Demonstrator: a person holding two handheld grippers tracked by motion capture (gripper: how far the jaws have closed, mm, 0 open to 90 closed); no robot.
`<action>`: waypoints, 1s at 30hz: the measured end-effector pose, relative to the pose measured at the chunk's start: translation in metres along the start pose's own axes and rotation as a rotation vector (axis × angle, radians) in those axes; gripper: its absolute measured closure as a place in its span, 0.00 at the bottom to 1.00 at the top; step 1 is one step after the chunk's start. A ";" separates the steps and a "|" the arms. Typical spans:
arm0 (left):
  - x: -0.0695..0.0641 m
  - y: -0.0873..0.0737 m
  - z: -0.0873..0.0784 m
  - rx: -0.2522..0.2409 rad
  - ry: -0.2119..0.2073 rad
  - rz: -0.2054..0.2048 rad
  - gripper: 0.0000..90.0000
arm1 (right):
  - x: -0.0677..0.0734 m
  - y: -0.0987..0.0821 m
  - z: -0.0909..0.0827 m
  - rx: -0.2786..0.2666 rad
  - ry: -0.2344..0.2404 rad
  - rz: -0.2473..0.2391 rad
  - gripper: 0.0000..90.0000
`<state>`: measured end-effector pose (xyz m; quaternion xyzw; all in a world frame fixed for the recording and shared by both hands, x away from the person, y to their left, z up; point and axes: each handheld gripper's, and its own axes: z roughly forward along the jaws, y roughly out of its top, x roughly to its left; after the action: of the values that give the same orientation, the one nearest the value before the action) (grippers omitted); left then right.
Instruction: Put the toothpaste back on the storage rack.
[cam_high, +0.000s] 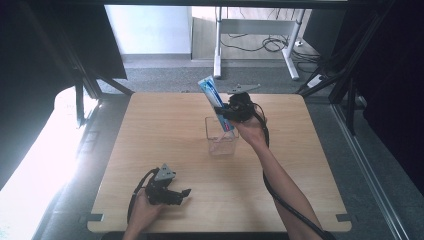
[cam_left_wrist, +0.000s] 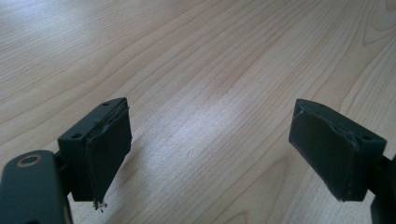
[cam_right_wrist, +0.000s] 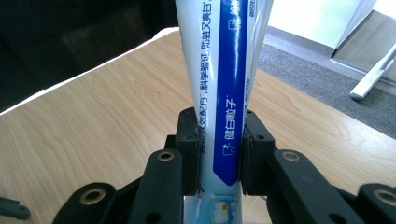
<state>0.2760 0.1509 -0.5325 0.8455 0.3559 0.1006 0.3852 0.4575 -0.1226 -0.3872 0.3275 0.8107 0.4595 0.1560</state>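
Note:
My right gripper (cam_high: 223, 111) is shut on a blue and white toothpaste tube (cam_high: 213, 98), which leans up and to the left. The tube's lower end dips into a clear plastic cup (cam_high: 221, 138) standing at the middle of the wooden table (cam_high: 160, 130). In the right gripper view the tube (cam_right_wrist: 224, 84) runs up between the two black pads (cam_right_wrist: 189, 154), which press on its sides. My left gripper (cam_high: 184, 196) rests low near the table's front edge, left of centre. In the left gripper view its jaws stand wide apart over bare wood (cam_left_wrist: 205, 84), with nothing between them (cam_left_wrist: 210, 154).
A cable trails from each gripper toward the front edge. Beyond the far edge lie grey floor, a white desk frame (cam_high: 218, 45) and loose cables. Dark frame struts stand at both back corners.

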 end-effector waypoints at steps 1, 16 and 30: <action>0.000 0.000 0.000 -0.001 0.001 0.001 0.15 | 0.000 -0.001 0.002 0.002 -0.001 0.001 0.81; -0.001 -0.001 0.002 0.009 0.004 0.004 0.15 | -0.004 -0.026 0.022 0.021 -0.012 -0.012 0.81; -0.001 -0.001 0.003 0.014 0.003 0.007 0.15 | -0.003 -0.043 0.031 0.054 -0.016 -0.038 0.81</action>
<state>0.2761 0.1493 -0.5348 0.8493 0.3542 0.1006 0.3784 0.4605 -0.1206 -0.4396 0.3199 0.8277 0.4315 0.1624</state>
